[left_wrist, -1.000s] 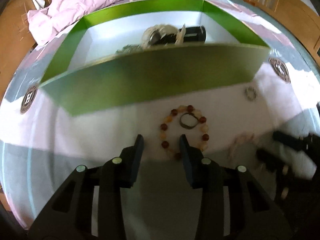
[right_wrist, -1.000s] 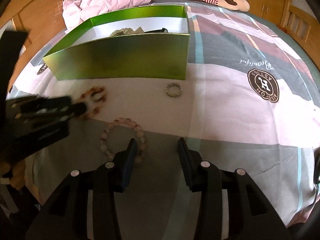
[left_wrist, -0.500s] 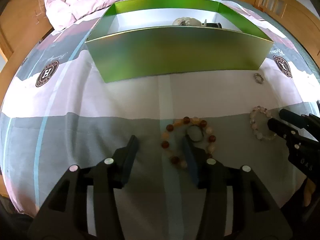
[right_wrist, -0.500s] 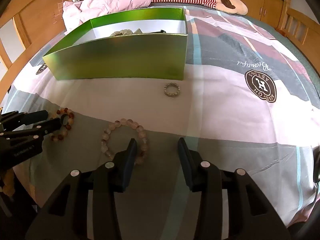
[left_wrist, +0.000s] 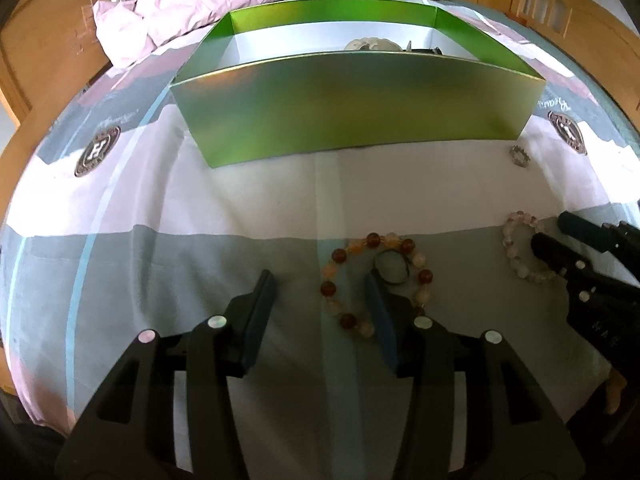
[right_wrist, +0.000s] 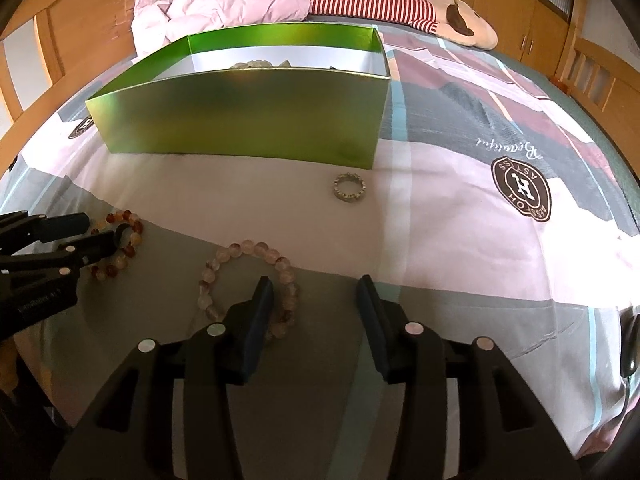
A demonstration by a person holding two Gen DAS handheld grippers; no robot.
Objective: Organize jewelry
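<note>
Jewelry lies loose on the bedsheet (right_wrist: 460, 216) ahead of both tools, short of the green box (left_wrist: 360, 108). The left gripper (left_wrist: 320, 280) has its jaws opening with nothing pinched; the amber bead bracelet (left_wrist: 340, 258) sits just ahead, its right finger overlapping the ring of beads and the dark ring (left_wrist: 394, 270) inside. The right gripper (right_wrist: 314, 286) is opening too, empty, with the pale bead bracelet (right_wrist: 244, 248) at its left finger and the small silver ring (right_wrist: 349, 188) farther ahead. Each jaw should probably straddle one strand of beads before closing, then lift clear of the box wall.
</note>
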